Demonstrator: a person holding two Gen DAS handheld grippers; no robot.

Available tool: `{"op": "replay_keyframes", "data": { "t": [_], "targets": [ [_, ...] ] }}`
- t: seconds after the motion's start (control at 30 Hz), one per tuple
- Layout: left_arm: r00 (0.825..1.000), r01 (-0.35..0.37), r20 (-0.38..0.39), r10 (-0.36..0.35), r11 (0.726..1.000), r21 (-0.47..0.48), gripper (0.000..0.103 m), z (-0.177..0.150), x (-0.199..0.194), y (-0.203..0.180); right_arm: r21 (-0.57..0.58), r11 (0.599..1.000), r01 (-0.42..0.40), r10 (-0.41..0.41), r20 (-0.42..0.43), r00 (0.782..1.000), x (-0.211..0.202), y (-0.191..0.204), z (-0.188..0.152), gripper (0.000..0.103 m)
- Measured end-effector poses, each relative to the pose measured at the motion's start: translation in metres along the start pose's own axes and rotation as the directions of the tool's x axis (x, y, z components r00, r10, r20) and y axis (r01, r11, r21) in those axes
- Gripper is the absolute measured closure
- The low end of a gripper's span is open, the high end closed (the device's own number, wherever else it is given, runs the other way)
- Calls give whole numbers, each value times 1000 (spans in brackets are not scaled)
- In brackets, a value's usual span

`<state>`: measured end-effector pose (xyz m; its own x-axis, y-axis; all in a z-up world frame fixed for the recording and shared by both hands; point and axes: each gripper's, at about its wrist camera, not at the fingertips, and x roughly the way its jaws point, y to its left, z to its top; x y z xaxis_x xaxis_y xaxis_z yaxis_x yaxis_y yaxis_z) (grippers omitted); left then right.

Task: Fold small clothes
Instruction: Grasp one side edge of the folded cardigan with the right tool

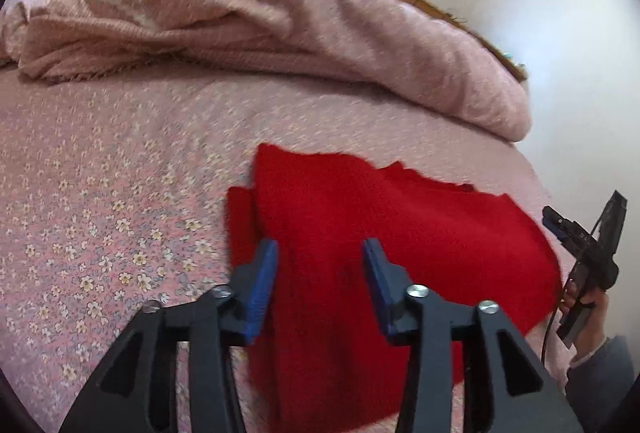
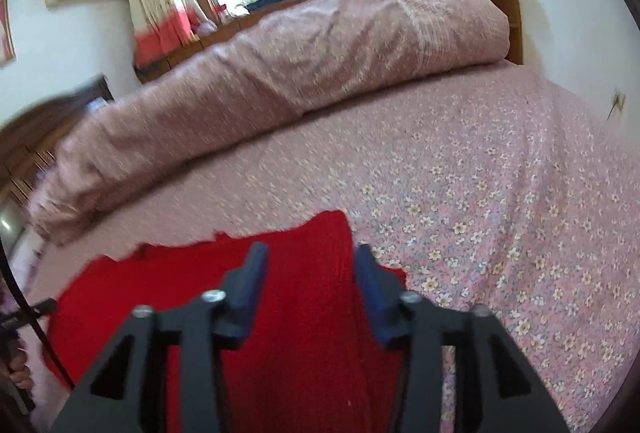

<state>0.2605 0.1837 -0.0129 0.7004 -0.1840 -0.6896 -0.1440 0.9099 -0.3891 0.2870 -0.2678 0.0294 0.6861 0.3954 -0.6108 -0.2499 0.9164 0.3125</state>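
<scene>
a: where's the red knitted garment?

b: flat on the pink floral bedsheet, partly folded, a flap at nine o'clock in the left view. the rolled pink quilt lies at twelve.

a: the tongs?

b: the left gripper and the right gripper both gape over the knit, holding nothing.

a: next fold?

b: i'd pinch one edge with both, lift evenly, lay it square.

a: any writing?

b: faint letters on the right tool, unreadable.

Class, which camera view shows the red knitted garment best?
Left wrist view: the red knitted garment shows most of its outline on the floral pink bedsheet. In the right wrist view, the right gripper covers its lower middle.
</scene>
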Motion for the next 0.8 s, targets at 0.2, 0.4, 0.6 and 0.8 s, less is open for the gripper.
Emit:
{"op": "replay_keyframes", "data": {
  "t": [0.2, 0.4, 0.6, 0.8],
  "targets": [
    [998, -14, -69, 12, 1000, -16, 44, -27, 5, -2, 93, 990, -109, 113, -35, 993, -30, -31, -11, 38],
    [984, -83, -163, 76, 996, -37, 30, -46, 26, 6, 212, 939, -270, 301, -128, 945, -41, -51, -48, 27],
    [985, 5, -172, -22, 995, -97, 30, -30, 28, 12, 134, 958, -252, 280, -276, 920, -19, -34, -70, 17],
    [974, 78, -190, -123, 970, -228, 30, -16, 38, 31, 228, 924, -307, 359, -241, 902, -2, -37, -62, 12]
  ]
}}
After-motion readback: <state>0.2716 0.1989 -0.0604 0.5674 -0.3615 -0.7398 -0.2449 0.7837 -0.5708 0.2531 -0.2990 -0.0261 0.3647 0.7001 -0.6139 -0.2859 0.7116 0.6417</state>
